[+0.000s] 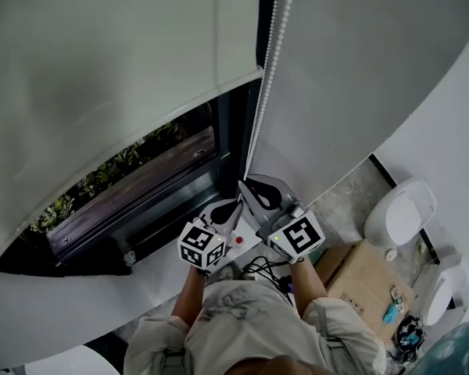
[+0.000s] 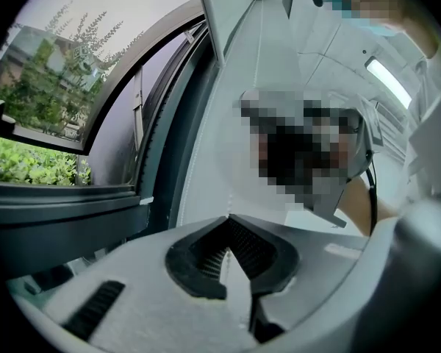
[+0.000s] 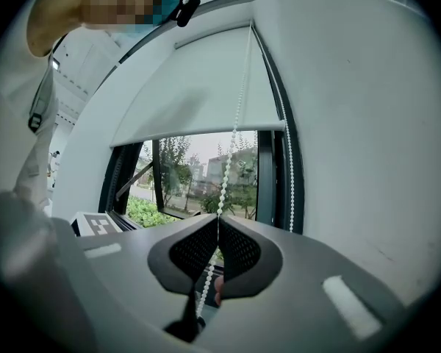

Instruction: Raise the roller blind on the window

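Observation:
The white roller blind (image 1: 102,53) hangs partway down the dark-framed window (image 1: 141,182); greenery shows below its bottom edge (image 3: 198,134). A white bead chain (image 1: 267,76) runs down the window's right side to both grippers. My right gripper (image 1: 248,186) is shut on the bead chain (image 3: 235,123), which passes between its closed tips (image 3: 218,216). My left gripper (image 1: 233,208) sits just below and to the left, jaws closed at the tip (image 2: 228,218) with a stretch of chain faintly showing between them. A second chain strand (image 3: 290,168) hangs free by the frame.
A white wall (image 1: 359,76) stands right of the window, and the white sill (image 1: 160,280) lies below it. On the floor at right are a cardboard box (image 1: 367,276) and a white rounded appliance (image 1: 401,213). Dark cables (image 1: 266,270) hang under the grippers.

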Available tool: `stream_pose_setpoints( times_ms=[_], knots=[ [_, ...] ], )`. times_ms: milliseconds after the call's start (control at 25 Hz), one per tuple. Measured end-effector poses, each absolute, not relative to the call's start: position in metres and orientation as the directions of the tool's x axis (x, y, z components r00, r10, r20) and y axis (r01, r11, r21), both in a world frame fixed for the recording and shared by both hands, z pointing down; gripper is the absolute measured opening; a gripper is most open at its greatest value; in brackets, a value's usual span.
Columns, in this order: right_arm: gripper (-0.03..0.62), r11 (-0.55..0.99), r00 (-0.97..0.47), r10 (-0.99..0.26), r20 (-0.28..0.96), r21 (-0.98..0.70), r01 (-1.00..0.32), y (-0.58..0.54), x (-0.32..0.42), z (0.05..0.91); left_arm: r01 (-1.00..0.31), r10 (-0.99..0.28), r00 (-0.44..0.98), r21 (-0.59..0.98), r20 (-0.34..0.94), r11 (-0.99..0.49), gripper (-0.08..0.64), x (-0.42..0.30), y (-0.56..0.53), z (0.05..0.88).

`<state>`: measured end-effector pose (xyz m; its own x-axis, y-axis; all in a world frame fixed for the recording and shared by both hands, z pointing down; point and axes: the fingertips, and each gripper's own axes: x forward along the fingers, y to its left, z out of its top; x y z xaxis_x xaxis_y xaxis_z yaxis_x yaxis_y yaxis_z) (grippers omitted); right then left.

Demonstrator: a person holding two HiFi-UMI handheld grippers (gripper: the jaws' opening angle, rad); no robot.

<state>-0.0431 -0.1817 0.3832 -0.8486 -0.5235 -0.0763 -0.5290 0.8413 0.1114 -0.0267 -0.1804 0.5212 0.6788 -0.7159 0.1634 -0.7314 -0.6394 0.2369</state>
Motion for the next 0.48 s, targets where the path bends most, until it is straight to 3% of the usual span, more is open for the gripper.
stream_pose_setpoints(
  times_ms=[480],
  knots=[
    [0.012, 0.838, -0.841, -0.54, -0.021, 0.074, -0.54, -0.179, -0.04, 0.416, -0.724, -0.695, 0.688, 0.255, 0.207, -0.641, 0.014, -0.024, -0.175, 0.555]
  ],
)
